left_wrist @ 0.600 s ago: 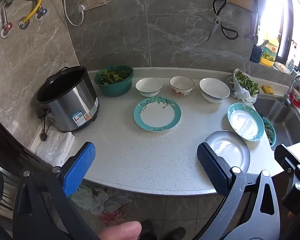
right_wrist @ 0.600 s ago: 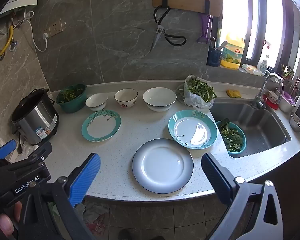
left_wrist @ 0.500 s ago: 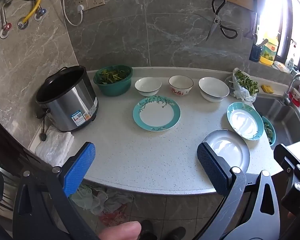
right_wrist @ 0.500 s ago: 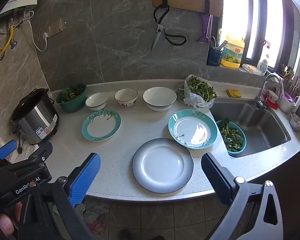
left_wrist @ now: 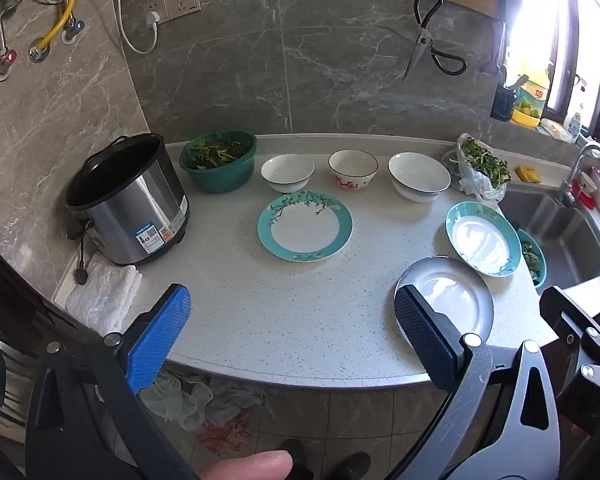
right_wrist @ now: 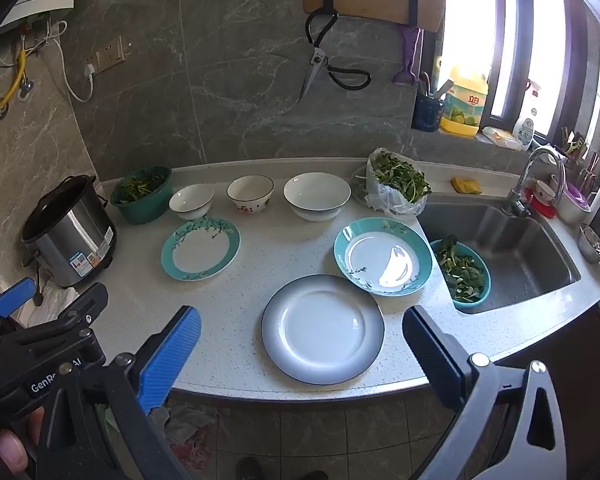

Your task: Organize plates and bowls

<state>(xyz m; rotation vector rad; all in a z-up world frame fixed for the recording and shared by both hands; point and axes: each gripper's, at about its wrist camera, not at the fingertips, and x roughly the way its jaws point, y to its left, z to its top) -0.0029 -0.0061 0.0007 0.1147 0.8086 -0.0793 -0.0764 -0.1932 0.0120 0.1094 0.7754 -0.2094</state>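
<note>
2 grippers point(left_wrist: 288, 332) point(right_wrist: 300, 348) gape, holding nothing; cooker point(left_wrist: 128, 200), greens basin point(left_wrist: 220, 160), possibly bagged herbs point(right_wrist: 396, 184) flank the dishes.

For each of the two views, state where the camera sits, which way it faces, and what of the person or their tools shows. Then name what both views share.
Left wrist: on the left tool, angled down at the counter, with the cooker near; a fingertip shows below.
Right wrist: on the right tool, angled down over the grey-rimmed plate and towards the sink; the left tool and a thumb show.
Shared: three bowls, three plates, scissors.
</note>
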